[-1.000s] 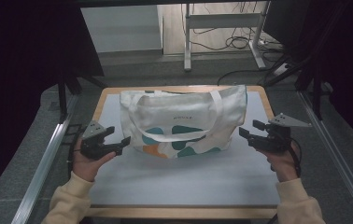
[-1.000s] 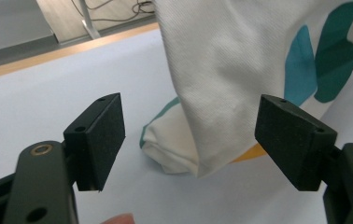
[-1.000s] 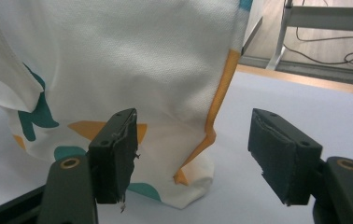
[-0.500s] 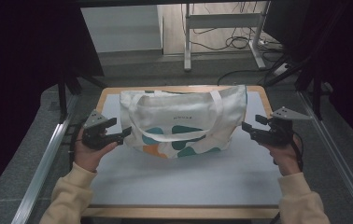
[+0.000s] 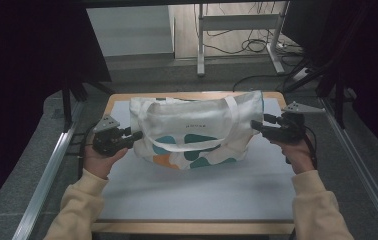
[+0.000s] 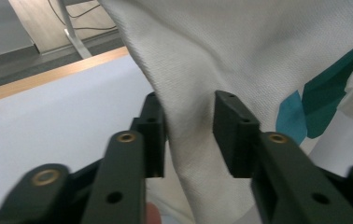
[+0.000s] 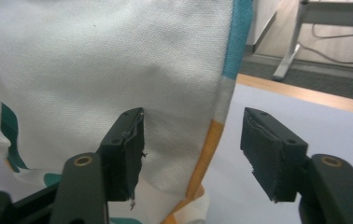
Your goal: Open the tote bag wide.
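Canvas bag's [image 5: 197, 127] side edges between both grippers' fingers [image 6: 233, 133].

One camera sits high above the near side of the wooden table with a pale mat [image 5: 197, 195] and looks forward and down. Two ride very close behind black jaws, each facing one side of the white cloth bag with teal and orange patches [image 5: 197, 125] [image 6: 240, 51] [image 7: 118, 60], which all three share.

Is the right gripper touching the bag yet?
Apart. The right gripper view shows the right gripper around the bag's edge, a gap beside its right pad.
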A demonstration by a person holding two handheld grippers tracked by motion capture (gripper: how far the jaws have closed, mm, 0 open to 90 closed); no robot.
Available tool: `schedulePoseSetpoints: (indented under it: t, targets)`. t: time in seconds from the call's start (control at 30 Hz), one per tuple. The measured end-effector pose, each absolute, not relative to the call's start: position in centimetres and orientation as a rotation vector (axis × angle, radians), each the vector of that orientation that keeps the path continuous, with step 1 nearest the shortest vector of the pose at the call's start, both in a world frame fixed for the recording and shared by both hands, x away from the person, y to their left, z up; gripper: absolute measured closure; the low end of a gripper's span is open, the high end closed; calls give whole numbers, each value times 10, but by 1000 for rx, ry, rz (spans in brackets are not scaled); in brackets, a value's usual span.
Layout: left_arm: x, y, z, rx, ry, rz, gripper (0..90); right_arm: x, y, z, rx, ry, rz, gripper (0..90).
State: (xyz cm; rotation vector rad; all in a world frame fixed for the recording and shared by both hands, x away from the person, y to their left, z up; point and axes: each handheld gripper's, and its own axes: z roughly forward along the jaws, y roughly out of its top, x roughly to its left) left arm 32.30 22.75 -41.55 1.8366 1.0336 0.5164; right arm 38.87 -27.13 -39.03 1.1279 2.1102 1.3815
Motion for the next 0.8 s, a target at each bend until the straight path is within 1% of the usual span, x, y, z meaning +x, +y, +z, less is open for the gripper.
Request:
schedulePoseSetpoints:
  t: [0.03,0.07,0.13,0.17,0.2,0.27,0.37,0.43,0.53,0.8]
  targets:
    - [323,228,-415,1838,1030,516,680,389,-271,-390,1128,2110,1381,428]
    - [323,228,-415,1838,1028,515,702,389,-270,-390,1125,2124,1392,494]
    - [322,227,-415,1831,1023,511,736,388,-268,-390,1120,2128,1376,546]
    - [322,227,-415,1831,1023,511,751,388,-268,-390,1120,2128,1376,546]
    - [321,228,-415,1825,1020,510,770,387,-267,-389,1128,2122,1338,622]
    - [320,229,-415,1827,1015,509,789,386,-267,-389,1133,2103,1313,703]
    - [319,229,-416,1819,1016,515,794,383,-266,-389,1133,2075,1307,801]
    - [317,229,-416,1813,1009,518,806,381,-267,-389,1123,2065,1312,835]
    - [315,229,-417,1815,1004,523,818,379,-267,-389,1109,2064,1323,852]
    - [306,229,-418,1809,991,526,835,366,-271,-392,1038,2050,1333,860]
